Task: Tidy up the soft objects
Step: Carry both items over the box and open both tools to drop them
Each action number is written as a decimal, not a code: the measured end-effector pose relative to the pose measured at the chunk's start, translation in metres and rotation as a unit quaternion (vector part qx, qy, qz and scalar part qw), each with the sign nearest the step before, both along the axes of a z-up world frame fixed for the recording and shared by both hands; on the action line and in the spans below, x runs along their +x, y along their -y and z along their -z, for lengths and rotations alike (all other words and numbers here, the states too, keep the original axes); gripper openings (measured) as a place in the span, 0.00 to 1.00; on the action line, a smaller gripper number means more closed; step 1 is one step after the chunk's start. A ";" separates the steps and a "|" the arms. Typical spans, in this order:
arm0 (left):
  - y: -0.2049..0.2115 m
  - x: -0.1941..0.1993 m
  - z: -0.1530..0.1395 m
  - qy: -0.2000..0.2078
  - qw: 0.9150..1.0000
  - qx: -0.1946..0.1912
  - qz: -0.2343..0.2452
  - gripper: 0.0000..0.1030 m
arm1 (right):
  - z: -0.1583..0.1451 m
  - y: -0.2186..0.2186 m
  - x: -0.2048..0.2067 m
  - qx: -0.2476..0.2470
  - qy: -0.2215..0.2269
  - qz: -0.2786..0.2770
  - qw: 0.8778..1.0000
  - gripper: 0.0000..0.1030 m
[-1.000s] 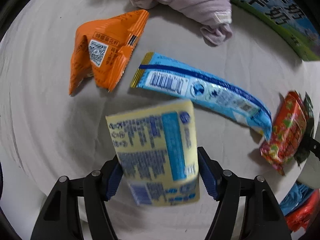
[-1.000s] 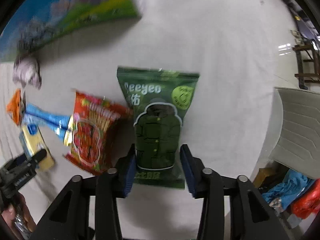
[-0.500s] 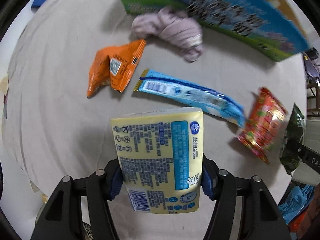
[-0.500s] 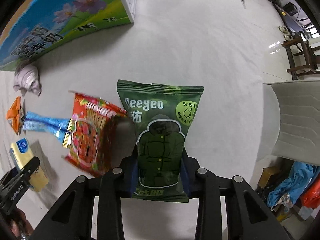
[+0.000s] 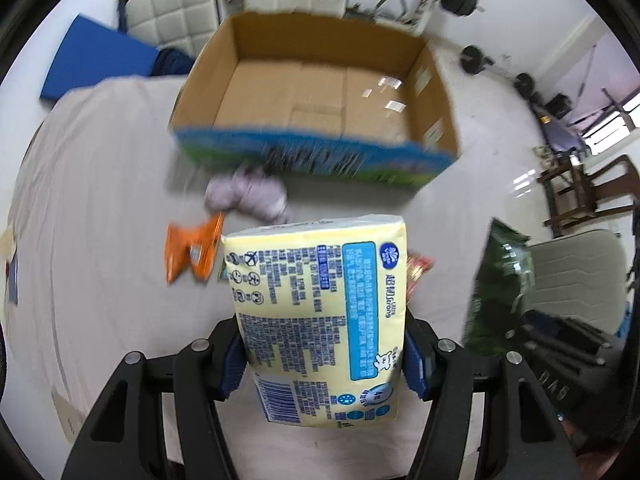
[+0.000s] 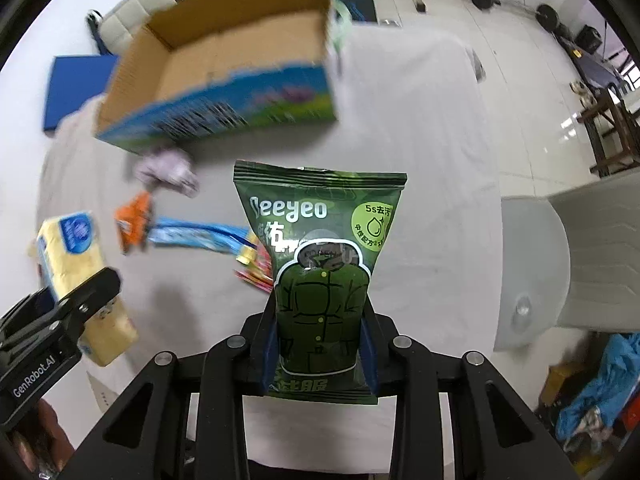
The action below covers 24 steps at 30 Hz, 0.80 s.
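Both tools are loaded right now: the left tool (image 5: 322,354) is clamped on the yellow tissue pack (image 5: 320,320), and the right tool (image 6: 320,350) is squeezing the green wipes pouch (image 6: 322,264) low down near its bottom seam. Both packs are up off the cloth-covered tabletop (image 5: 100,220), short of the open cardboard box (image 5: 320,92). My worry is that these slick, squishy packs could slide out mid-swing, or clip the box's near wall. The two tools are close together, so they might bump as well.
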<state>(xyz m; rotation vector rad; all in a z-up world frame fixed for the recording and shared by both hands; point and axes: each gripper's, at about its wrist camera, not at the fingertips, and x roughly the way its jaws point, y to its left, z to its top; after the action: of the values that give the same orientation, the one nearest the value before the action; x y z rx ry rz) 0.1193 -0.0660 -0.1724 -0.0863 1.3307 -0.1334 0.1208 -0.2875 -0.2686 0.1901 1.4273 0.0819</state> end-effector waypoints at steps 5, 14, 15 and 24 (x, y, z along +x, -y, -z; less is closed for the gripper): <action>-0.004 0.064 -0.023 0.022 0.999 -0.026 0.025 0.59 | -0.047 -0.014 0.033 0.021 0.042 0.003 0.999 0.34; -0.017 0.199 -0.013 -0.005 0.998 -0.029 0.054 0.59 | -0.055 -0.035 0.143 0.026 0.067 0.019 0.997 0.34; -0.016 0.212 -0.006 -0.013 0.998 -0.030 0.059 0.59 | -0.050 -0.036 0.156 0.023 0.065 0.022 0.997 0.34; -0.001 0.318 0.078 -0.102 0.991 -0.041 0.079 0.59 | 0.023 -0.053 0.264 0.005 0.036 0.030 0.999 0.34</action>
<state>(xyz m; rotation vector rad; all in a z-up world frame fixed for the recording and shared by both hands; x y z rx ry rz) 0.4370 -0.0651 -0.2503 -0.0661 1.5367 -0.3204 0.3846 -0.2342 -0.2913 0.2367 1.3482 0.0460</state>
